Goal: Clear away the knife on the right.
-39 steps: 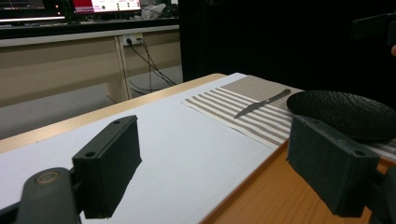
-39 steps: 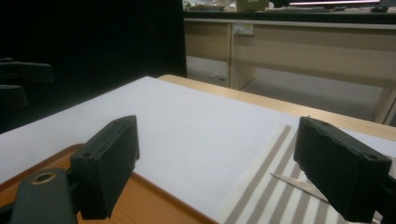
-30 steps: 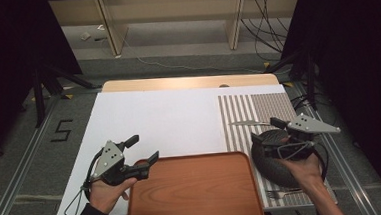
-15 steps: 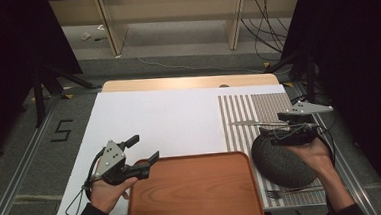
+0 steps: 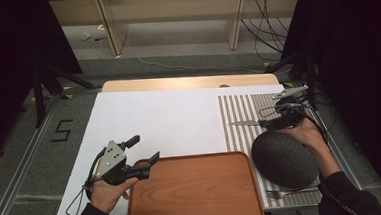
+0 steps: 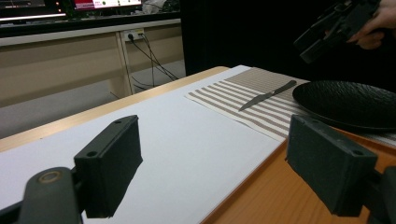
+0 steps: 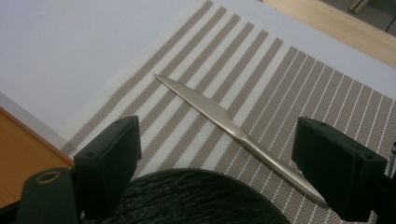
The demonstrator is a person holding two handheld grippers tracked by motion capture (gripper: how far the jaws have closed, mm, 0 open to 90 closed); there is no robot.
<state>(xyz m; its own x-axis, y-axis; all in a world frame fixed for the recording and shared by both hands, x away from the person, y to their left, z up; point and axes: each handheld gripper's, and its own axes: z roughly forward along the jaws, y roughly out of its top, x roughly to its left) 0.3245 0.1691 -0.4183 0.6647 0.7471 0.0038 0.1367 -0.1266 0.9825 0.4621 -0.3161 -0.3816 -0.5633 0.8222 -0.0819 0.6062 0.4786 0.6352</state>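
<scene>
A silver knife (image 5: 244, 123) (image 7: 219, 114) lies on the striped placemat (image 5: 236, 109), just beyond a black textured plate (image 5: 284, 158) (image 7: 187, 200). My right gripper (image 5: 272, 117) (image 7: 224, 177) hovers open over the plate's far rim, with the knife's handle end between and ahead of its jaws. My left gripper (image 5: 145, 147) (image 6: 219, 177) is open and holds nothing, at the far left corner of the wooden tray (image 5: 193, 192). The left gripper view shows the knife (image 6: 267, 95), the plate (image 6: 350, 102) and the right gripper (image 6: 336, 23) farther off.
A white sheet (image 5: 164, 119) covers the table's left and middle. A fork (image 5: 284, 194) lies on the placemat near the front edge, below the plate. Cables trail off the table's right side. Shelving stands beyond the far edge.
My right gripper has moved off the plate, away from the person and a little right, to above the knife. The left gripper has stayed put.
</scene>
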